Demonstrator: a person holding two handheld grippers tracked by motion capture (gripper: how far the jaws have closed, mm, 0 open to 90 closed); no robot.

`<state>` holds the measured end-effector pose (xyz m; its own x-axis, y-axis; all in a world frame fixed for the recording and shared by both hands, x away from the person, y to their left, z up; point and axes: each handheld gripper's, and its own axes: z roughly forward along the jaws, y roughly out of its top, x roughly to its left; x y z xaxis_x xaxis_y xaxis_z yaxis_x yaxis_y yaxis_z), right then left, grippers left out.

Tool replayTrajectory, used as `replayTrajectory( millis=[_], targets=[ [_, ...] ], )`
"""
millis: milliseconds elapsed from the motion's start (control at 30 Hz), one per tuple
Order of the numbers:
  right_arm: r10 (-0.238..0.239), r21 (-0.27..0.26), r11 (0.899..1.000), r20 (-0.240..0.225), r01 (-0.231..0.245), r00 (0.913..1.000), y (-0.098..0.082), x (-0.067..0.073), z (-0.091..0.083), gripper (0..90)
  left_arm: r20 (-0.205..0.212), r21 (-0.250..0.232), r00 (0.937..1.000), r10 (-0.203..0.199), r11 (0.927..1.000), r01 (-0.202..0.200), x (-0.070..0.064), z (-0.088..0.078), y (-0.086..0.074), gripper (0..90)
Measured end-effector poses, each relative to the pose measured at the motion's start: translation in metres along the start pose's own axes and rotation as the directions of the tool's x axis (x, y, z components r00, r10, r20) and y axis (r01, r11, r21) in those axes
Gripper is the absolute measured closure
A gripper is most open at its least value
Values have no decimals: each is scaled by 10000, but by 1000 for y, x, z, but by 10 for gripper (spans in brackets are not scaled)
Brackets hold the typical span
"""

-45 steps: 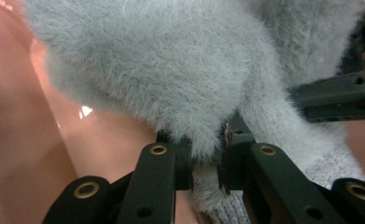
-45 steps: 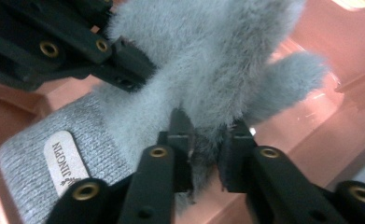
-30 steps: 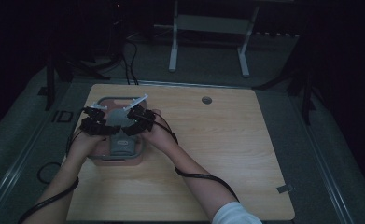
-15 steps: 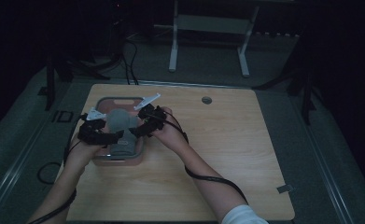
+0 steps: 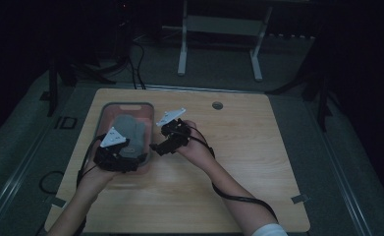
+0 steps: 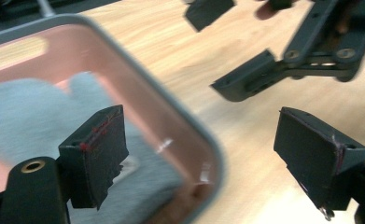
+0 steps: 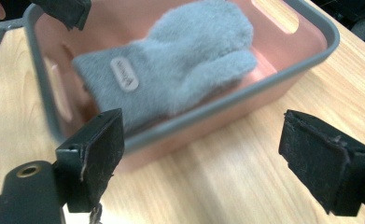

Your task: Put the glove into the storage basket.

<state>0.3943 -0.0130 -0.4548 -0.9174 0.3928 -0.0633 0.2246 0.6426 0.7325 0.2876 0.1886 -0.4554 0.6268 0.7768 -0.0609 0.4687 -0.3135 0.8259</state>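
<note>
Both grippers [image 5: 152,147] [image 5: 130,160] released, empty. Mitten [image 7: 171,70] ahead in bin [image 7: 283,79]: soft, light; we'd pinch cuff.

Dim high view, blurred gripper views

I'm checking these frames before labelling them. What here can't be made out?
- Wording on the grey mitten's label: right gripper view, too blurred to read.
- The pink tray's near end: high view, covered by the left tool.
- The mitten's far side: left gripper view, cut off by the left edge and smeared by motion blur.
- The small round thing on the table: high view, too small and dim to identify.
</note>
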Motion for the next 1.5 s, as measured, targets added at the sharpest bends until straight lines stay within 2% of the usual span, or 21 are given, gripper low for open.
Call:
replayTrajectory(
  millis=[200,300,367,467,533,600,667,767,867,1000,1100,1200,1233,1367,1467,1500],
  targets=[
    [-151,114,9998,139,150,9998,-23,2,-16,141,945,-78,9947,409,9992,-404,-27,3,-3,175],
    [-31,50,10000,143,30,9999,-35,1,-22,142,1398,-289,9890,476,9986,-440,-40,6,-4,175],
    [-76,190,9998,184,72,9998,-44,1,-23,141,1594,-330,9858,521,9983,-474,-46,8,-6,175],
    [16,258,9997,145,-19,9999,-59,1,-26,142,2046,-259,9766,663,9977,-623,-55,15,-11,175],
    [42,284,9996,148,-46,9999,-66,0,-26,142,2156,-202,9733,785,9969,-760,-60,20,-15,175],
    [63,317,9995,155,-68,9999,-74,0,-26,141,2424,-121,9677,695,9976,-686,-64,27,-20,175],
    [194,331,9993,95,-197,9998,-83,-1,-27,142,2492,-49,9662,658,9978,-667,-67,33,-25,175],
    [449,343,9984,-34,-448,9990,-97,0,-27,142,2779,225,9594,484,9981,-569,-72,44,-32,175],
    [504,197,9985,-18,-504,9987,-108,1,-29,141,2809,362,9575,658,9962,-791,-78,53,-36,174],
    [560,89,9984,-123,-559,9984,-124,2,-31,144,2972,416,9511,841,9940,-1009,-85,62,-40,174],
    [462,141,9988,-79,-461,9989,-135,3,-33,144,3366,397,9382,805,9942,-995,-88,66,-43,174],
    [450,73,9990,-124,-449,9989,-146,4,-37,142,3577,401,9302,826,9938,-1037,-90,71,-46,174],
    [450,73,9990,-124,-449,9989,-146,4,-37,142,3577,401,9302,826,9938,-1037,-90,71,-46,174],
    [451,14,9990,-93,-451,9989,-160,7,-42,143,3834,511,9190,915,9915,-1200,-95,78,-51,175],
    [334,120,9994,-247,-331,9991,-167,10,-47,144,4275,466,9000,852,9922,-1161,-99,81,-53,174],
    [213,180,9996,-271,-208,9994,-170,11,-49,143,4287,458,8988,917,9913,-1230,-99,82,-54,174]
  ],
)
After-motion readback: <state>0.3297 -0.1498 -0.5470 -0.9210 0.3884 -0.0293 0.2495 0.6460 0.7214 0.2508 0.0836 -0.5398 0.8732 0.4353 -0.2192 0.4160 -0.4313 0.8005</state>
